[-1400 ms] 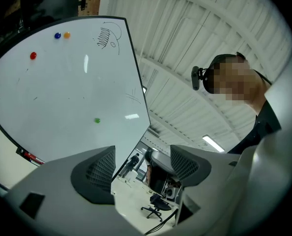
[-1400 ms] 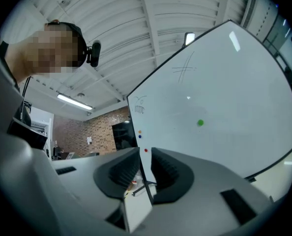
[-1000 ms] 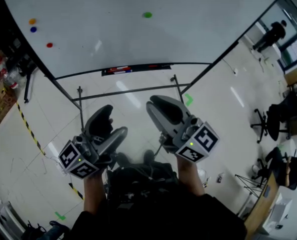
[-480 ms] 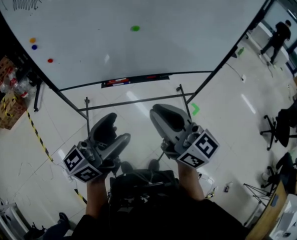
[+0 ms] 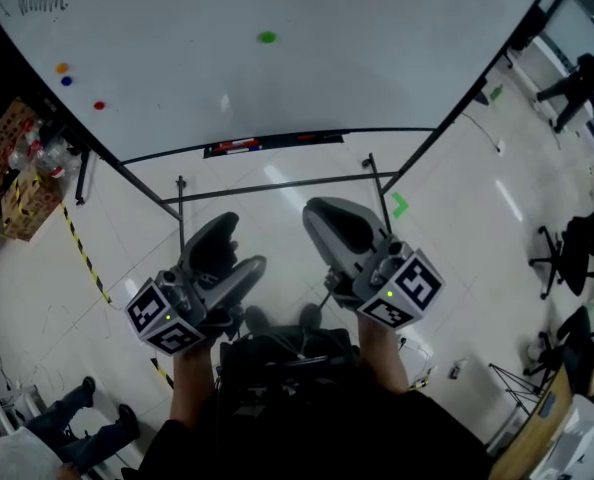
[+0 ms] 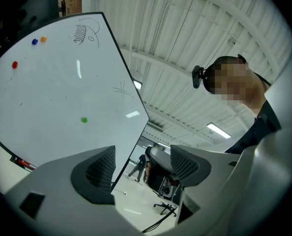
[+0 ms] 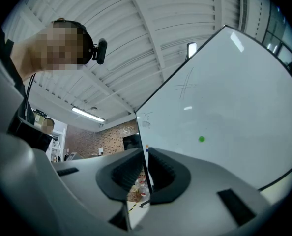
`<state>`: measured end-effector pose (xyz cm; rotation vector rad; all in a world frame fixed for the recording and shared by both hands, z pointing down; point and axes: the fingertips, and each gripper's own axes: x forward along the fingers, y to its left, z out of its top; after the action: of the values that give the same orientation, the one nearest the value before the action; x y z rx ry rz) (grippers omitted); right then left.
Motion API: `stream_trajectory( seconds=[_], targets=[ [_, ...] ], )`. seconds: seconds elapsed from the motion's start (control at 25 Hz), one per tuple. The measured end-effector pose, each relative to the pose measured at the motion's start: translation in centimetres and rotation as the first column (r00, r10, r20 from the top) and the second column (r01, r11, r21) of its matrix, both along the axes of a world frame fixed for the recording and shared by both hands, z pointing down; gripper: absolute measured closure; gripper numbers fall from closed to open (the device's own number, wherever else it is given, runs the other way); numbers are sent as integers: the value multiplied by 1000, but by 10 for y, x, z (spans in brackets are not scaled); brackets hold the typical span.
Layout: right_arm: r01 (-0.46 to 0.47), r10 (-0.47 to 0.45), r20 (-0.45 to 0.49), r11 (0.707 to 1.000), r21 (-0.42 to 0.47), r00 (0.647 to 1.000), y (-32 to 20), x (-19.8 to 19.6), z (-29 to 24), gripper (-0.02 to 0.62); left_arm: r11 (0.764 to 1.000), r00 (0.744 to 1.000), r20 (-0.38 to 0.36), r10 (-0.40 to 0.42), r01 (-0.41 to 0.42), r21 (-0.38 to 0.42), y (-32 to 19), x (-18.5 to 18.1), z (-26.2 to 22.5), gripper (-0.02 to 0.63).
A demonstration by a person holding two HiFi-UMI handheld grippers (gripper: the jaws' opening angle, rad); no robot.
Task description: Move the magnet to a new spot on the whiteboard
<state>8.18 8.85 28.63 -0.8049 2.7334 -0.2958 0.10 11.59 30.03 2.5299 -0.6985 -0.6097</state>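
The whiteboard stands ahead of me, with a small green magnet near its upper middle. Orange, blue and red magnets sit at its left edge. Both grippers hang low in front of my body, far from the board. My left gripper is open and empty; the left gripper view shows the green magnet past the left gripper. My right gripper is closing; only a thin slit is left between the jaws of the right gripper, with nothing in it. The green magnet shows beyond.
A marker tray runs along the board's lower edge above the black stand bars. Black-and-yellow tape and boxes lie at the left. Office chairs and a person are at the right; someone's legs are lower left.
My head view has shifted slightly, so the board and green magnet sit a little differently in it. Both grippers stay low in front of me. Someone's legs have come in at the lower left.
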Motion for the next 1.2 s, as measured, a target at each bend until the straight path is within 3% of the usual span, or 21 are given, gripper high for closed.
stream_trajectory(
  seconds=[1.2],
  targets=[
    [14, -14, -23, 1000, -5, 1000, 4, -3, 4, 574, 1000, 1000, -4, 12, -12, -8, -1, 5, 4, 268]
  ],
)
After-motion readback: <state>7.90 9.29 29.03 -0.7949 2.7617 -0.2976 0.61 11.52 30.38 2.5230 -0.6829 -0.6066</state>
